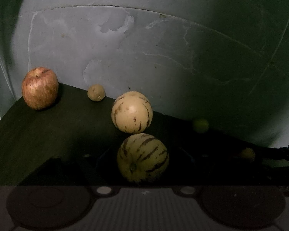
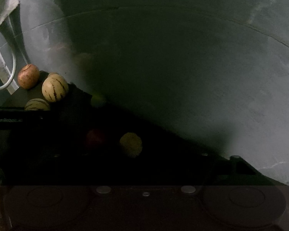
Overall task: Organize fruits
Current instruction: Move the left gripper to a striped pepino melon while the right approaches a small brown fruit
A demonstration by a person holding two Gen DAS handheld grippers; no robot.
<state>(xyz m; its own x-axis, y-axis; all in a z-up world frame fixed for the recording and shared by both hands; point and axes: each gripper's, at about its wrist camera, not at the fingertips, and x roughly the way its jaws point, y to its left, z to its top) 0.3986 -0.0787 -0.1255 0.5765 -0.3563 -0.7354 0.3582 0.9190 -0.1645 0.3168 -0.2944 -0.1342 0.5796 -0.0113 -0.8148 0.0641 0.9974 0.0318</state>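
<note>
In the left wrist view a dark tabletop [image 1: 38, 134] carries a red apple [image 1: 40, 88], a small brown fruit [image 1: 96, 92] and a pale striped melon [image 1: 132, 112]. A second striped melon [image 1: 143, 157] lies between the dark fingers of my left gripper [image 1: 144, 151]; contact is lost in shadow. A small green fruit [image 1: 200, 125] and a dim yellowish one [image 1: 247, 154] sit to the right. In the right wrist view a yellow fruit [image 2: 131, 144] and a dark red fruit [image 2: 95, 138] lie in deep shadow in front of my right gripper [image 2: 131, 152], whose fingers barely show.
A grey patchy wall [image 1: 144, 48] rises right behind the table's far edge. The right wrist view shows the left gripper's black body [image 2: 7, 120] at the left, with the apple [image 2: 28, 76] and both striped melons [image 2: 55, 88] beyond it, and a white ring [image 2: 11, 73].
</note>
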